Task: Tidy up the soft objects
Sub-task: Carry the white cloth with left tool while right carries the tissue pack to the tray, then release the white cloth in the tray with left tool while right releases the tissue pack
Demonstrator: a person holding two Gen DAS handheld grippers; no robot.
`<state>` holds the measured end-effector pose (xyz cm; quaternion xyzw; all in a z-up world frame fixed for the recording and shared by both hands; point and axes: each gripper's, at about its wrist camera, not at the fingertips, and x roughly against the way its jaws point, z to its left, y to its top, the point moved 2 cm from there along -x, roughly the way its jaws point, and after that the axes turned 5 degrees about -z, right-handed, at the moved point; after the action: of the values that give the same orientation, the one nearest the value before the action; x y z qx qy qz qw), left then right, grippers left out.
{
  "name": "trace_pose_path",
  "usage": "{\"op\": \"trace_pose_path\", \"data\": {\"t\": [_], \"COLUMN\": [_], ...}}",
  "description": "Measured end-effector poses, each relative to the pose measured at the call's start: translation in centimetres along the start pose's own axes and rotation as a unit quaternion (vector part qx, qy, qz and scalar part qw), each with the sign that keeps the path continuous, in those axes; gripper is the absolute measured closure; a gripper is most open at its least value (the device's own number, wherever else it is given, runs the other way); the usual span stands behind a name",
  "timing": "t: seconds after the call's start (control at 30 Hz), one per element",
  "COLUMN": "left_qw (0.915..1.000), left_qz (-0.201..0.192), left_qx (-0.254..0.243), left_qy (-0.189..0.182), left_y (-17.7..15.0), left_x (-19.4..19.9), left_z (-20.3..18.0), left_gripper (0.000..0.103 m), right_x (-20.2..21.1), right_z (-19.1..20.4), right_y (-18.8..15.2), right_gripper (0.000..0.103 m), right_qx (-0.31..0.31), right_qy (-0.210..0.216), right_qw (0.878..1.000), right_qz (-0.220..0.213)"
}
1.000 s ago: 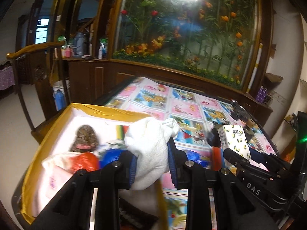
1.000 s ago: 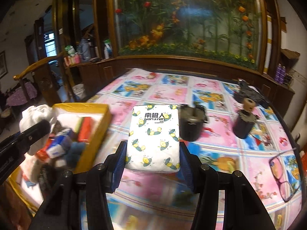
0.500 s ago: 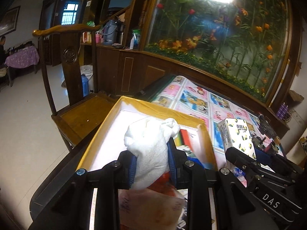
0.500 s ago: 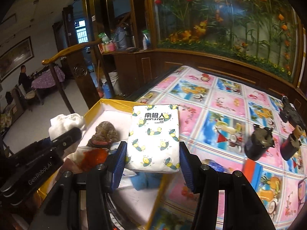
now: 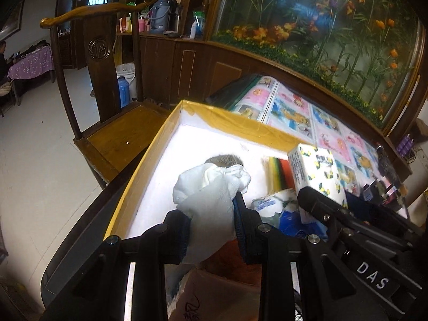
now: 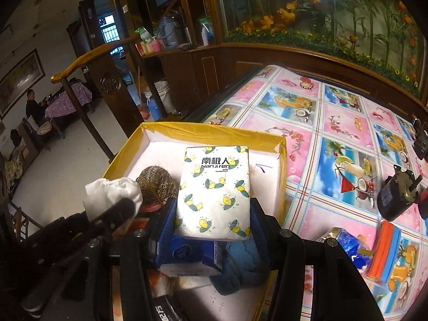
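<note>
A yellow-rimmed box (image 5: 230, 117) with a white lining sits at the table's left end. My left gripper (image 5: 211, 219) is shut on a white sock-like cloth (image 5: 211, 187), held over the box's near left part. My right gripper (image 6: 212, 222) is shut on a white tissue pack with a bee print (image 6: 214, 192), held over the box's middle, to the right of the cloth (image 6: 112, 192). Inside the box lie a brown woolly bundle (image 6: 156, 182), a blue tissue packet (image 6: 182, 251), a blue cloth (image 6: 240, 256) and a striped item (image 5: 278, 171).
A wooden chair (image 5: 112, 133) stands just left of the box. On the patterned tablecloth (image 6: 334, 123) to the right are a black motor-like part (image 6: 396, 198) and an orange and blue packet (image 6: 382, 251). People sit at a far table (image 6: 34, 104).
Both grippers have swung left from over the tablecloth to over the box, each keeping its load. The motor parts have slid to the right edge of the right wrist view.
</note>
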<state>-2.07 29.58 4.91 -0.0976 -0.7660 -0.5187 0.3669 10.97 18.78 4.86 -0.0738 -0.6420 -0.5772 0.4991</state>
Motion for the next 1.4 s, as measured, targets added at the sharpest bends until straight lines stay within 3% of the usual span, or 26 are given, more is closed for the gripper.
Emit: {"op": "trace_pose_path", "data": {"t": [0.33, 0.53, 0.8, 1.4], "left_qw": [0.9997, 0.9992, 0.9995, 0.9993], "left_qz": [0.024, 0.03, 0.01, -0.026], "left_qx": [0.005, 0.022, 0.026, 0.02], "left_qy": [-0.001, -0.011, -0.014, -0.018], "left_y": [-0.2, -0.1, 0.0, 0.0], "left_x": [-0.7, -0.9, 0.0, 1.4], "left_z": [0.6, 1.2, 1.2, 0.7], "left_gripper": [0.071, 0.056, 0.043, 0.026], "right_x": [-2.0, -1.6, -0.2, 2.3], "right_z": [-0.6, -1.3, -1.8, -2.6], "right_y": [-0.6, -0.5, -0.1, -0.1], "right_gripper": [0.046, 0.045, 0.04, 0.034], "right_qx": [-0.013, -0.027, -0.035, -0.059], "right_qy": [0.001, 0.018, 0.03, 0.067], "right_qw": [1.0, 0.999, 0.999, 0.995], "right_qz": [0.027, 0.016, -0.008, -0.035]}}
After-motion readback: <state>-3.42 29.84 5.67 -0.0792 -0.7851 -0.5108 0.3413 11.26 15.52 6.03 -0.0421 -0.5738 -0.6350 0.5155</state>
